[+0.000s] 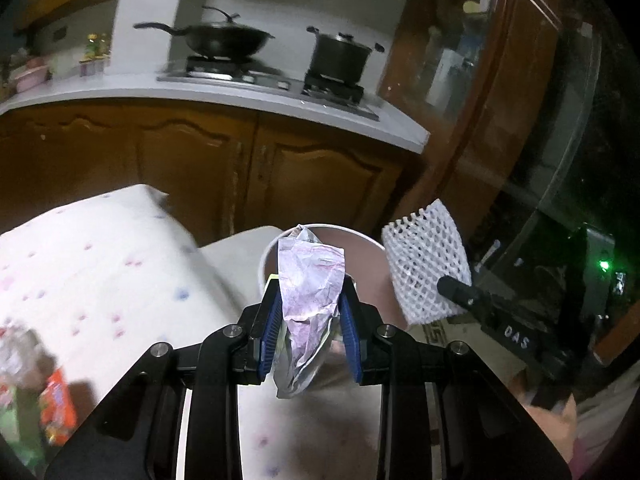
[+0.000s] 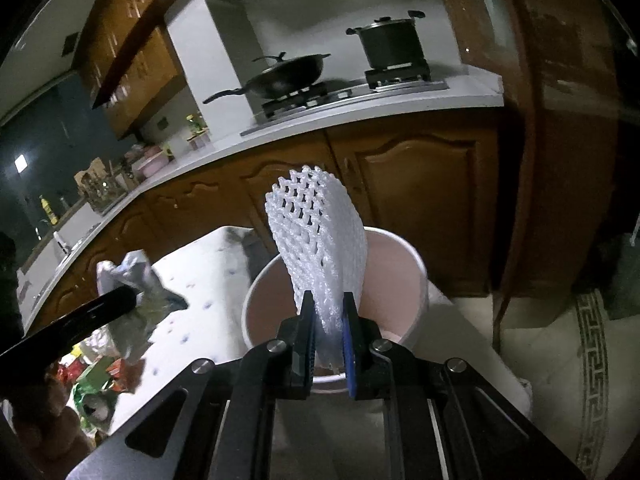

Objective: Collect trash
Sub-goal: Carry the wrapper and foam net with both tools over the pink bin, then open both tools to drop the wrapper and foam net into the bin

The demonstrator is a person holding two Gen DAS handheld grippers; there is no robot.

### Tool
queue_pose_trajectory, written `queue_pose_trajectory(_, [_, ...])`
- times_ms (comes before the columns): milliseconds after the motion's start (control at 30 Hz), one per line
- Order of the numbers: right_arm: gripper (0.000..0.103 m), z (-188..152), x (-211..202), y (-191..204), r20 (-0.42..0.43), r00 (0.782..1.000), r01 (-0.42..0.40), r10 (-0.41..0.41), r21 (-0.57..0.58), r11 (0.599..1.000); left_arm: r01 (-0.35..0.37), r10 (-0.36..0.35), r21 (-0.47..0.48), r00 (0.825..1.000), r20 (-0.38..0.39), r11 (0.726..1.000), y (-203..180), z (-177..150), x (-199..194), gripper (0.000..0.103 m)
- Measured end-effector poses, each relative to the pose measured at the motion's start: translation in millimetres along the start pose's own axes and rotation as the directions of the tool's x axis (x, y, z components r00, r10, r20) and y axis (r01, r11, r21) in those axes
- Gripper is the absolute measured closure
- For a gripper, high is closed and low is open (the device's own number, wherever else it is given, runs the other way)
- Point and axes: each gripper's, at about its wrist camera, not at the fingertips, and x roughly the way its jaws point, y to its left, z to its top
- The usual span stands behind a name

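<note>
My left gripper [image 1: 310,298] is shut on a crumpled pink-and-white wrapper [image 1: 310,280], which sticks up between the blue pads just in front of the white bin [image 1: 266,256]. A white foam fruit net [image 2: 320,236] stands upright in my right gripper [image 2: 329,312], which is shut on its lower end above the rim of the bin [image 2: 416,264]. The bin's inside is pinkish. In the left wrist view the foam net [image 1: 426,260] and the right gripper [image 1: 460,292] appear to the right of the bin. The left gripper [image 2: 120,300] with its wrapper [image 2: 136,300] shows at the left in the right wrist view.
A table with a white spotted cloth [image 1: 100,264] lies left of the bin, with colourful packets [image 1: 56,408] at its near corner. Behind are wooden cabinets [image 1: 200,168], a white counter [image 1: 240,92], a wok [image 1: 224,40] and a pot [image 1: 340,56]. A wooden door frame [image 1: 480,120] stands right.
</note>
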Motion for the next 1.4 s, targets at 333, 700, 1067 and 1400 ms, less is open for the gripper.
queue_pose_trajectory(333, [0.091,6,33,-18,-0.059,0.998,0.016,-0.016,0.012,1.000,0.025,-0.027,-0.024,0.994,-0.103,0.999,-6,14,80,0.072])
queue_pose_trajectory(700, [0.075,5,56,-34,-0.114,0.993,0.012,-0.006,0.054,0.998,0.001,-0.007,-0.037,0.984,-0.178,0.999,-5,6,109,0.037])
queue_pose_trajectory(1067, [0.052,7,44,-41,-0.076,0.997,0.003,0.004,0.089,0.996,-0.011,0.003,-0.050,0.988,-0.154,0.999,1,5,97,0.035])
queue_pose_trajectory(1400, [0.026,3,25,-27,-0.041,0.998,-0.033,0.037,0.089,0.995,-0.059,0.051,-0.091,0.995,-0.091,0.994,19,-4,46,0.033])
